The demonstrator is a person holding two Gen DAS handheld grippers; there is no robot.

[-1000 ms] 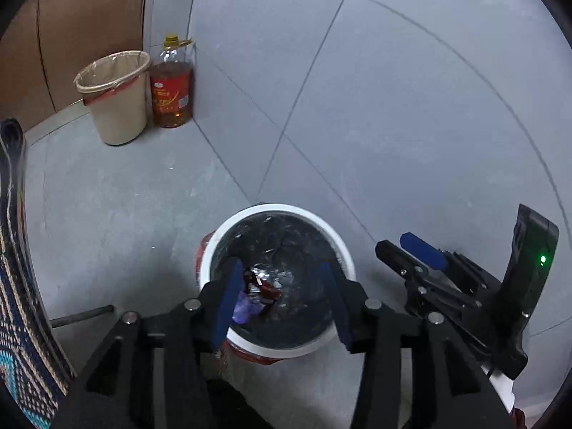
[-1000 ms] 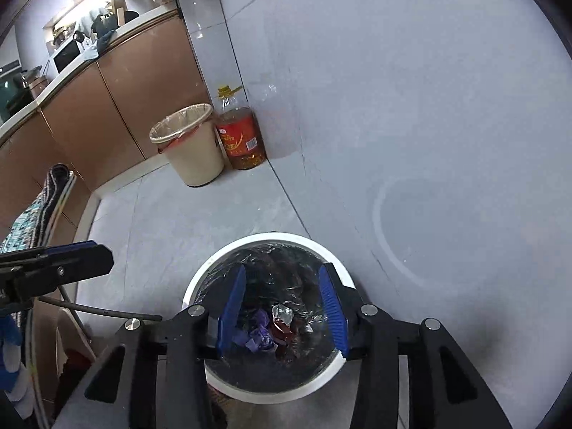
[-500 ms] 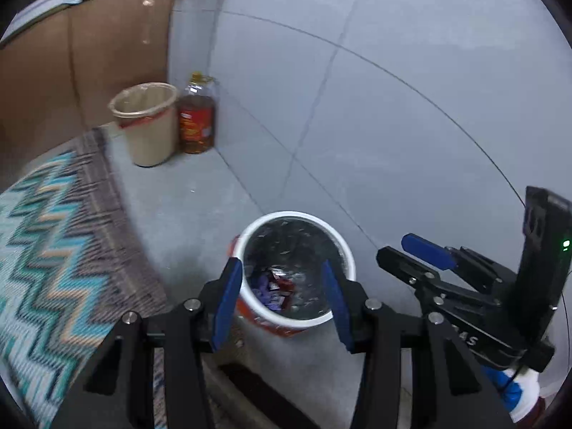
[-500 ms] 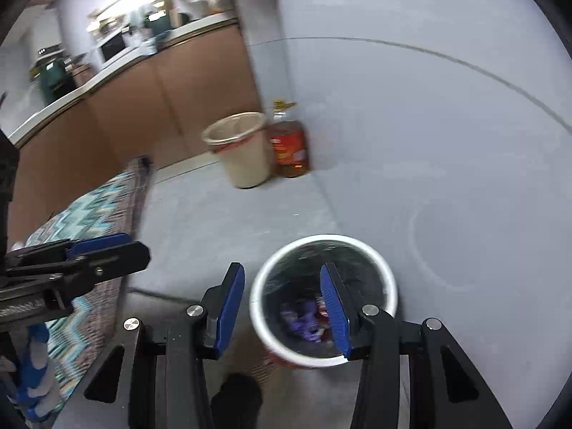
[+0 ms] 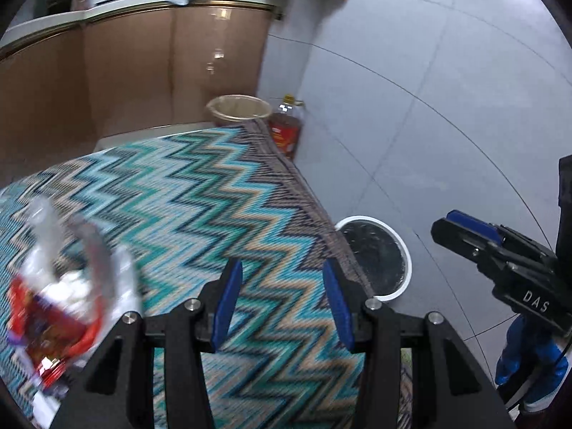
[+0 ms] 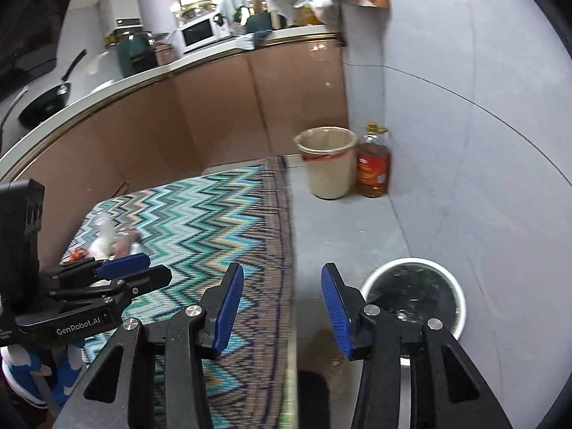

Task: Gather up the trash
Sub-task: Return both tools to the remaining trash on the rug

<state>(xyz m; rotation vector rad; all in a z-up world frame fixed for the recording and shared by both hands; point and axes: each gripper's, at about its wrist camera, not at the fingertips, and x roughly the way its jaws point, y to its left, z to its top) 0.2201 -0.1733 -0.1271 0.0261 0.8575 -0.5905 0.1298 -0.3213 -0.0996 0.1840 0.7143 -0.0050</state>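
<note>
A white-rimmed bin [image 5: 373, 255] [image 6: 414, 295] with a black liner stands on the grey floor beside the table. On the zigzag tablecloth [image 5: 200, 193] [image 6: 200, 221] lies a blurred heap of trash [image 5: 60, 293] [image 6: 107, 241]: clear plastic, white scraps and red wrappers. My left gripper [image 5: 280, 304] hangs open over the cloth, right of the heap, with nothing between its blue pads. My right gripper [image 6: 282, 309] is open and empty above the table's edge, left of the bin. Each gripper shows in the other's view: the right gripper [image 5: 500, 250] and the left gripper [image 6: 107, 279].
A beige waste bin [image 6: 327, 161] and an oil bottle [image 6: 373, 162] stand by the tiled wall at the back. Brown kitchen cabinets [image 6: 214, 107] with a cluttered counter run behind the table. A blue glove [image 5: 532, 361] holds the right gripper.
Both grippers have risen from over the white-rimmed bin and swung left, toward the table. The tablecloth and the trash heap have come into view; the bin now sits lower right.
</note>
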